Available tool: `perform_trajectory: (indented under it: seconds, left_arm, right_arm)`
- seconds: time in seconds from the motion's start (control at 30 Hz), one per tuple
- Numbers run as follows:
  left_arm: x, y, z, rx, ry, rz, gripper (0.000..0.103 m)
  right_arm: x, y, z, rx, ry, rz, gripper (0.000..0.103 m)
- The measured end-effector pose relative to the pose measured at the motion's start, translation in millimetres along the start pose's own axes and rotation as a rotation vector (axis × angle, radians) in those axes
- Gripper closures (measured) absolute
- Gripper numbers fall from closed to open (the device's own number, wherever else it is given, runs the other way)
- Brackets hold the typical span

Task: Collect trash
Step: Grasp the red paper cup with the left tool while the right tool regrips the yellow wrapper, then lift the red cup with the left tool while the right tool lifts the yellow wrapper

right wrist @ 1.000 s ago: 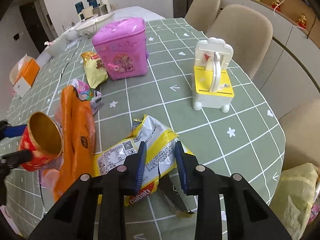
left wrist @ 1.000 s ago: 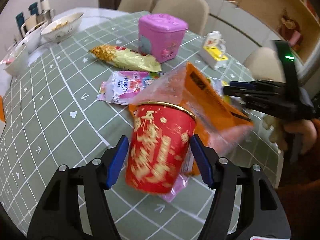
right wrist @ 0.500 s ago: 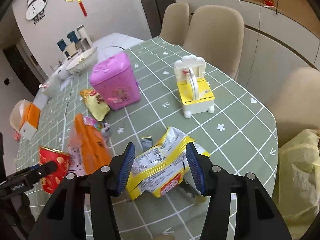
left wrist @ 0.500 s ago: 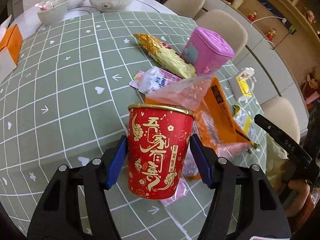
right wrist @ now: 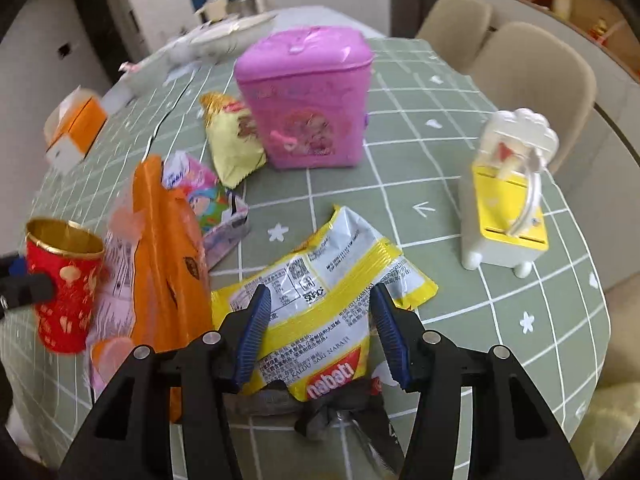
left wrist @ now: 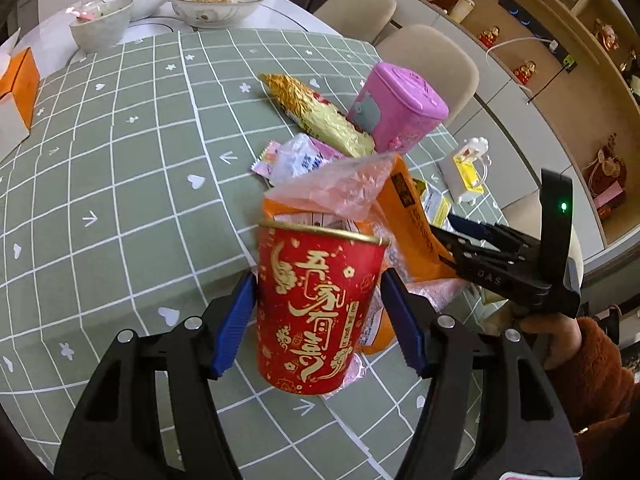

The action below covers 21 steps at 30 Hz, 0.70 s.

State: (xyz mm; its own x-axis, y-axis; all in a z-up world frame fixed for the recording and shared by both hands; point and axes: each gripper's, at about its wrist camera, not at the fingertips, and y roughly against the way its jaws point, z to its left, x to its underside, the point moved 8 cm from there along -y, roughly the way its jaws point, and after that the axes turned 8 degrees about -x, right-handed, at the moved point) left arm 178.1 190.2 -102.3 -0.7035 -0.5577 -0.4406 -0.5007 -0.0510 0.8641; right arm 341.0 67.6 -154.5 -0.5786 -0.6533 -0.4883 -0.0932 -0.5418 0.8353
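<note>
Red paper cup [left wrist: 318, 312] clenched in left hand-held gripper [left wrist: 318, 316]; right hand-held gripper [right wrist: 320, 336] released over yellow wrapper [right wrist: 320, 300], seemingly untouched, may skid off desk edge.

The person is wearing a fuzzy rust-brown sleeve [left wrist: 596, 364]. Each hand-held gripper [left wrist: 320, 316] is showing black plastic arms, silver screws and ribbed blue pads [right wrist: 252, 332]; the right one [left wrist: 492, 256] is glowing a green light.
</note>
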Motion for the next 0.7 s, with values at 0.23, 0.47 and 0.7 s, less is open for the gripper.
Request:
perform_trajectory:
  seconds: [0.23,0.47,0.7]
  left_arm:
    - [-4.9,-1.4,10.7,-0.013,0.036,-0.014,0.042]
    - [-1.8,-1.6,13.8,-0.019,0.042,-0.005,0.042]
    - [1.8,4.4,16.6,-0.02,0.03,-0.006,0.042]
  right_arm:
    - [3.7,38.7,-5.5,-0.017,-0.066,-0.034,0.05]
    - [-2.3,16.6,-12.8,0.026,-0.238,-0.067,0.049]
    - [-20.0,-7.7,-18.3,0.05,-0.152,-0.035,0.09]
